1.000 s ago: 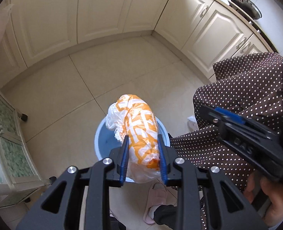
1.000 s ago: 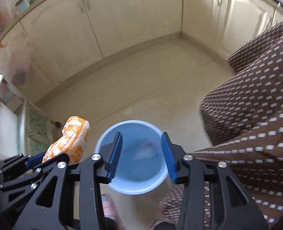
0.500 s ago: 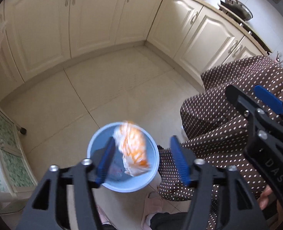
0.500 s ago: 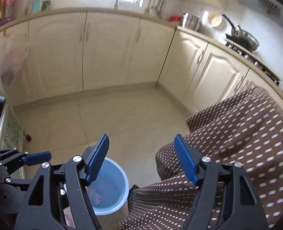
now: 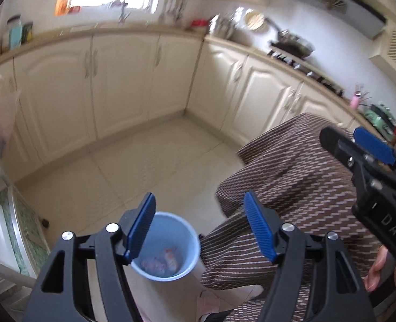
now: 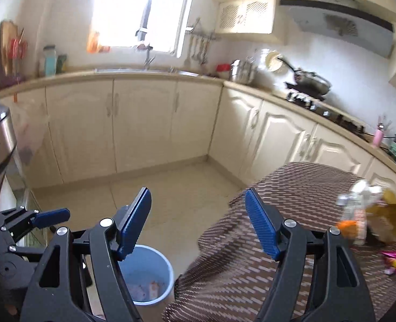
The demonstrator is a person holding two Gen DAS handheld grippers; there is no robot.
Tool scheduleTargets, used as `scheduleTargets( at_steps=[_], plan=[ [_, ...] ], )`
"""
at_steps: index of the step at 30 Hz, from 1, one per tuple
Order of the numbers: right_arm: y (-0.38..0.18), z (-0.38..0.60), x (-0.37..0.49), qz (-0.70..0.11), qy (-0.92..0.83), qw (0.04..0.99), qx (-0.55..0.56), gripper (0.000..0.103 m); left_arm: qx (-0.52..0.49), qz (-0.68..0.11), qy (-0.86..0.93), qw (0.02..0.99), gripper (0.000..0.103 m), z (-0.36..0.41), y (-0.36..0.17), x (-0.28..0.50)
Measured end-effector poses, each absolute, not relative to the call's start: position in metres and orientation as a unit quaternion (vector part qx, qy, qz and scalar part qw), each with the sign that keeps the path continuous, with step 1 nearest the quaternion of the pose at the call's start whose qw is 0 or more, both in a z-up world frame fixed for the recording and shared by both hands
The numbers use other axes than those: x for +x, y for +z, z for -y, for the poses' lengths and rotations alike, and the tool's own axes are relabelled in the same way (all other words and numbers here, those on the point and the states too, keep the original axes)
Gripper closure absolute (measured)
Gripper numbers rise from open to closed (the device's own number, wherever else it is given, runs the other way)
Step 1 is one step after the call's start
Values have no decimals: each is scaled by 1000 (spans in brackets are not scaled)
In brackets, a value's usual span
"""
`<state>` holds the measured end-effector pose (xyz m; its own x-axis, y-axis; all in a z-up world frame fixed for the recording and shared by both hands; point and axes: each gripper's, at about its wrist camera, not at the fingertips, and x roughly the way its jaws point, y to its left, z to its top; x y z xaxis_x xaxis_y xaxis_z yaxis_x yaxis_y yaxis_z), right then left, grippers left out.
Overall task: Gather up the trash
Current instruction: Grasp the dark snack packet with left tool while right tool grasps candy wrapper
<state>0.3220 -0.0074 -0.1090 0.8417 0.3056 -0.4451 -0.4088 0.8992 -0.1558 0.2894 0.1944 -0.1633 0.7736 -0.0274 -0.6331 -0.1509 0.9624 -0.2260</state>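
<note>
A blue bin (image 5: 171,230) stands on the tiled floor beside the table, with crumpled white and orange trash (image 5: 161,261) lying in it. My left gripper (image 5: 199,196) hangs high above the bin, its jaws still opening with nothing between them. My right gripper (image 6: 198,191) is open and empty too, up over the table edge. The bin (image 6: 155,265) shows below its left finger. More trash lies on the brown dotted tablecloth (image 6: 291,185): a clear bottle with an orange cap (image 6: 355,214), a yellow-brown bag (image 6: 391,220) and a pink wrapper (image 6: 392,261).
Cream floor cabinets (image 6: 144,126) run along the back and right walls under a counter with a sink, jars and a pan on a stove (image 6: 310,83). A glass-fronted cabinet (image 5: 15,230) stands at the left. A pink slipper (image 5: 208,300) lies by the bin.
The left gripper let go of the orange and white bag, which fell into the blue bin. Both grippers opened wider, rose and tipped up from the floor toward the counters.
</note>
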Motion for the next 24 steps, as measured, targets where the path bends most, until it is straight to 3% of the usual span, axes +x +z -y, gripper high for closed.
scheduleTargets(
  at_steps=[5,7,10,24],
  plan=[
    [-79,79,292,-196,139,966,-95,33,-106,-302,-26,947,34,-132,-125,270],
    [-75,112,286,-201,119,969,-77,24,-87,-301,-57,948,34,-101,-116,269],
    [-75,154,282,-213,86,971,-60,23,-61,-309,-104,943,33,-55,-112,275],
    [-106,290,287,-294,-19,956,9,21,95,-337,-170,921,33,76,-138,318]
  ],
)
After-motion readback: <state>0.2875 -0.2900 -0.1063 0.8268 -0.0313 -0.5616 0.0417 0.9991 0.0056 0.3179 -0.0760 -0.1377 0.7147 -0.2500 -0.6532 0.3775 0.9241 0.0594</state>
